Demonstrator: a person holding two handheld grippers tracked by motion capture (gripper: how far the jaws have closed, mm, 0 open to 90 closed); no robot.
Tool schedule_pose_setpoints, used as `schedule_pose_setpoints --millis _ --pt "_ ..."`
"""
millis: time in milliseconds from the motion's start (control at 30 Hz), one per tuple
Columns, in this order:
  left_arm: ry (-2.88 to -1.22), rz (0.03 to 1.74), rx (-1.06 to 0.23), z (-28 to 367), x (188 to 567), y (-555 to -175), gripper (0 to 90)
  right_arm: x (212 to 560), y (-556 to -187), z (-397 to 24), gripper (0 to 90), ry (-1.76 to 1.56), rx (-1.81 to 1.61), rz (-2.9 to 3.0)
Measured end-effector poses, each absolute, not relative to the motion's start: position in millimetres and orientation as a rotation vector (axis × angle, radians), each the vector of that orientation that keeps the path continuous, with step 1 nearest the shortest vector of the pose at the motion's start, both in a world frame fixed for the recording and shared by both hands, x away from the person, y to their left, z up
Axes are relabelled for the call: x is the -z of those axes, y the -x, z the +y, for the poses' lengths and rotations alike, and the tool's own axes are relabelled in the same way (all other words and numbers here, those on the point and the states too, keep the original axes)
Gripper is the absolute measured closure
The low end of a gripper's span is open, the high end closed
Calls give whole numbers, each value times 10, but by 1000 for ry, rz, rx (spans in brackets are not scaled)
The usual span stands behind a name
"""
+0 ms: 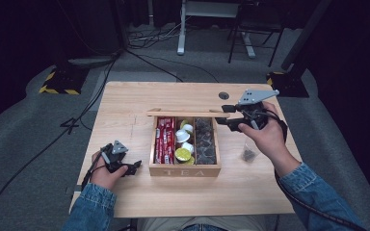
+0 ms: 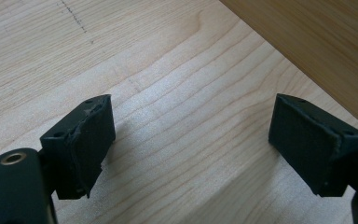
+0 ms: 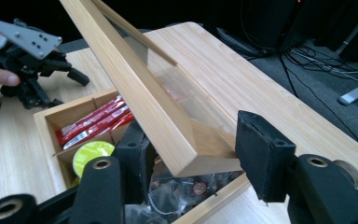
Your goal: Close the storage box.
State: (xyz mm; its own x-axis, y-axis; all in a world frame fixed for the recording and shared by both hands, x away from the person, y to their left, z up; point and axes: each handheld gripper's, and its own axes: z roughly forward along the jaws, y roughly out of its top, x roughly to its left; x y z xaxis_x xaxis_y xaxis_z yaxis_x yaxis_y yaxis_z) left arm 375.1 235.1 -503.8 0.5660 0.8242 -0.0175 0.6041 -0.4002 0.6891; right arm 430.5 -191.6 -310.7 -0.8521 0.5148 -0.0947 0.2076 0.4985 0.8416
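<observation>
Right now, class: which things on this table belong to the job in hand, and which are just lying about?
Part of the job:
- tea box, open
- its lid, raised, its corner between the right tongs, which have just been opening
- left tongs, open, beside the box

Lying about:
- small clear packet on the table, right of the box
- cables on the floor
</observation>
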Motion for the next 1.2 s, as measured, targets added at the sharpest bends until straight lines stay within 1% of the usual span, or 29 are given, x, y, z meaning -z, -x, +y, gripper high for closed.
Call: schedule_pose_setpoints --millis 433,900,1200 --pt "-2144 1137 -430 2339 5037 -3746 148 3272 -4039 -1913 423 -547 -1234 2422" --pt "-2144 1137 -429 2334 5037 -3744 148 3494 -3870 -1936 374 -552 -1200 2466" --pt "-2138 1138 -428 2322 5040 -3740 148 3669 -3775 -1941 361 -551 -1168 2491"
